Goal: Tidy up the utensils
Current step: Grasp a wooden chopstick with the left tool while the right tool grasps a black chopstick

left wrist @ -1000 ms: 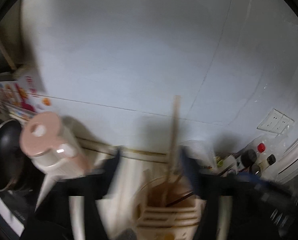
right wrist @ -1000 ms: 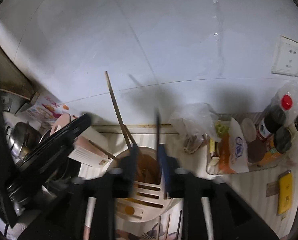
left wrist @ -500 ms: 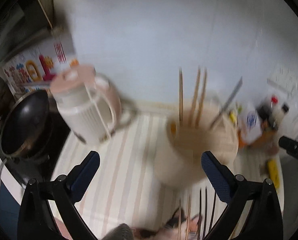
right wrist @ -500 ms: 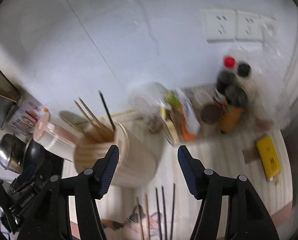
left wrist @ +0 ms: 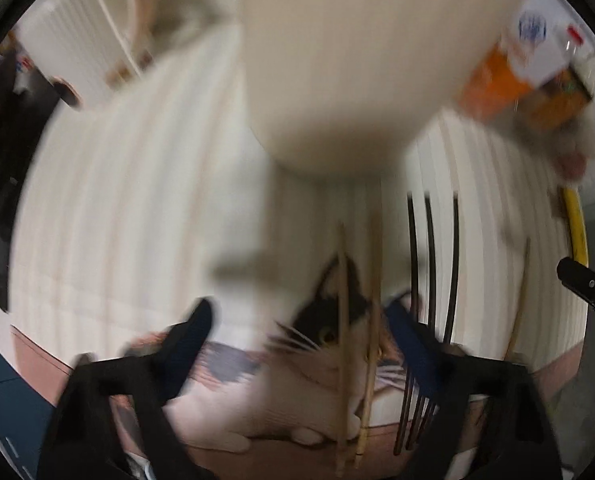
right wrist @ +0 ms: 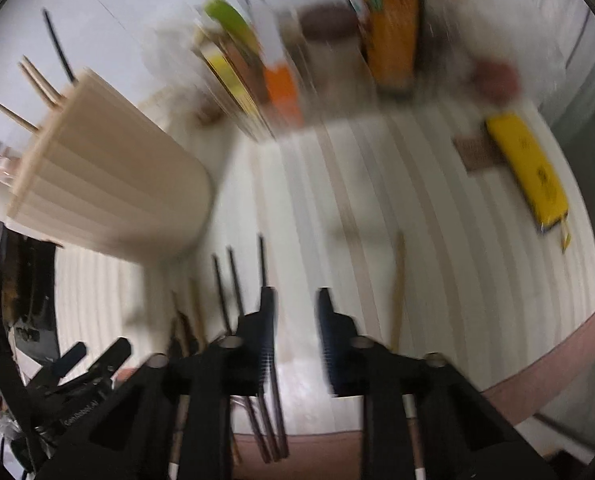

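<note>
Lying loose on the pale ribbed countertop (right wrist: 437, 208): three slim dark chopsticks (left wrist: 429, 248) and two light wooden chopsticks (left wrist: 371, 320), long axes running from the counter's near edge toward the smooth beige plastic utensil holder (right wrist: 109, 184), with more sticks jutting from its top. Hanging over the wooden pair, the left gripper (left wrist: 301, 344), jaws closing lately but wide apart, pressing nothing. Narrowing too, the right gripper (right wrist: 295, 320), a slim gap left, nothing visibly pinched, dark sticks just beside its left finger. Crowding behind: a blurred orange packet (right wrist: 281, 92), yellow flat case (right wrist: 529, 168). Showing below the counter edge, a cat picture (left wrist: 329, 320).
</note>
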A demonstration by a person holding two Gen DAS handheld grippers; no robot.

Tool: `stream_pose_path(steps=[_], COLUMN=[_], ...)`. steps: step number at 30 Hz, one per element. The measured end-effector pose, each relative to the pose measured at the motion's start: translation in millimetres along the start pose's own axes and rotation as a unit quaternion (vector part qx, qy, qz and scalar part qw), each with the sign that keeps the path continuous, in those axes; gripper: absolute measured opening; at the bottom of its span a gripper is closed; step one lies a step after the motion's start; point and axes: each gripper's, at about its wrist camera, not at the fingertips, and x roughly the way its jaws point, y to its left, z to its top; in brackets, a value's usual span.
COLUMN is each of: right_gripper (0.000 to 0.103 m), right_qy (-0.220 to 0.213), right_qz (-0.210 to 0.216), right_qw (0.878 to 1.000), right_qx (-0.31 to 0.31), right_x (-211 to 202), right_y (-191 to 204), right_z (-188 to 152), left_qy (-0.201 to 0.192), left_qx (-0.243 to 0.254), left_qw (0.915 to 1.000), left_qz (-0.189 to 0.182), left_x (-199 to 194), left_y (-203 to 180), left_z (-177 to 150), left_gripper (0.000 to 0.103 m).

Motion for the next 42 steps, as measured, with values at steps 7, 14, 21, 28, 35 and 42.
stream_pose_path(steps=[7, 14, 21, 28, 35, 42], right_gripper=[0.018, 0.018, 0.012, 0.006, 0.006, 0.007], right_qy=[0.048, 0.088, 0.1, 0.117, 0.134, 0.145], right_qz=[0.007, 0.008, -0.06, -0.098, -0.116, -0.117], right_qw=[0.999, 0.996, 0.989, 0.981, 0.976, 0.975], right_qx=[-0.004, -0.032, -0.088, -0.119, -0.127, -0.122], right_x=[38.6, 81.0, 106.9, 98.5, 98.8, 99.6], right_y=[-3.3, 26.4, 52.4, 38.9, 38.3, 40.1], right_z=[-14.4, -14.8, -22.4, -35.4, -35.3, -34.4], left_qy=[0.028, 0.01, 0.013, 0.013, 0.011, 0.013], left_qx=[0.038, 0.062, 0.043, 0.031, 0.035, 0.039], left_qw=[0.9986, 0.9958, 0.9957, 0.9968, 0.9969, 0.9968], left_qz=[0.025, 0.066, 0.082, 0.073, 0.07, 0.068], left_x=[37.9, 33.0, 25.2, 22.1, 30.3, 32.7], left_y=[-24.7, -23.4, -0.6, 4.4, 22.5, 21.0], left_z=[-8.9, -9.1, -11.8, -13.1, -11.3, -9.8], left_gripper=[0.028, 0.004, 0.004, 0.004, 0.005, 0.005])
